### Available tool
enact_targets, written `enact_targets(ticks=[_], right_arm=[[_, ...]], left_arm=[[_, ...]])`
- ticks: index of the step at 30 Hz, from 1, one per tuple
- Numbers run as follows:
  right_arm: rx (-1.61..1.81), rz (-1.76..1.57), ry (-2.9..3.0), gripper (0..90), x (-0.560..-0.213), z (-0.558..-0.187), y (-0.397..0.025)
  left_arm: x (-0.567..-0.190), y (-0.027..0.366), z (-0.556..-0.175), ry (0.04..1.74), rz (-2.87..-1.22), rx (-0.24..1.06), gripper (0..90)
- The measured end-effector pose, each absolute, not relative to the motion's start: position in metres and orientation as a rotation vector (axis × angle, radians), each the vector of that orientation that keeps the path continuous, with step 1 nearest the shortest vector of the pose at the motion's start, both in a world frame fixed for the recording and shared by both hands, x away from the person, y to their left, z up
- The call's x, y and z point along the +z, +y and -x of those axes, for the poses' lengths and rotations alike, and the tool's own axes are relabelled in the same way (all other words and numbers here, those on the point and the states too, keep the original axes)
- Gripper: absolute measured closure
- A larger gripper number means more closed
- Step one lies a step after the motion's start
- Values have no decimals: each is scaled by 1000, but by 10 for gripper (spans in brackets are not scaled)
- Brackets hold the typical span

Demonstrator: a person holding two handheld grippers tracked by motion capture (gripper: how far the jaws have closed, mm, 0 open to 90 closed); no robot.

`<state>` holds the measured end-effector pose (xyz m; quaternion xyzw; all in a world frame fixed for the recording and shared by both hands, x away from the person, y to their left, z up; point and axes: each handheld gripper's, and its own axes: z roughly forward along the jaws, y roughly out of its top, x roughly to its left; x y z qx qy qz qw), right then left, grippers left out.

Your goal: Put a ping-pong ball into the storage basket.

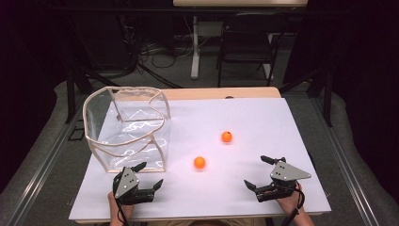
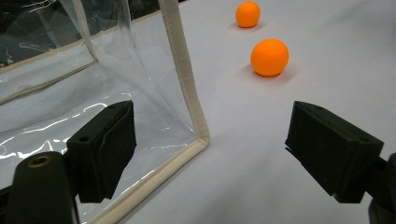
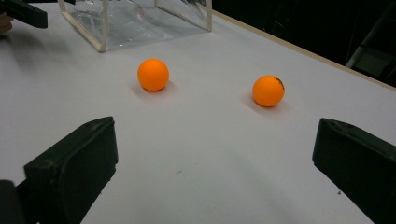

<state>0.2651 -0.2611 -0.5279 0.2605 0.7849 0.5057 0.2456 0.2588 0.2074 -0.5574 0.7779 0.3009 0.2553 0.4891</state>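
- Two orange balls lie loose on my white table (image 1: 244,188) in the high view: the near ball (image 1: 199,162) just right of the clear bag (image 1: 127,129), the far ball (image 1: 227,136) farther back and apart. My left gripper (image 1: 146,176) and right gripper (image 1: 261,172) rest at the front edge, jaws spread, holding nothing, each hand low behind its tool.
- In the left gripper view my jaws straddle the bag's taped corner (image 2: 189,100); the film looks thin and floppy, so the stiff edging is probably the place to pinch.
- In the right gripper view my released jaws frame both balls, near ball (image 3: 152,74) and far ball (image 3: 268,91). They look light, smooth and ready to roll; I would close across the middle.
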Motion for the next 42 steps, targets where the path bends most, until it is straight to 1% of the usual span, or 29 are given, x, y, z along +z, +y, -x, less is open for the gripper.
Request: enact_targets(ticks=[13,42], right_arm=[[1363,-686,2183,0,-523,-270,-248],[1331,-668,2319,0,-510,-303,-209]], left_arm=[[-557,208,-258,737,-1882,627,159],[-558,209,-258,740,-1878,624,159]])
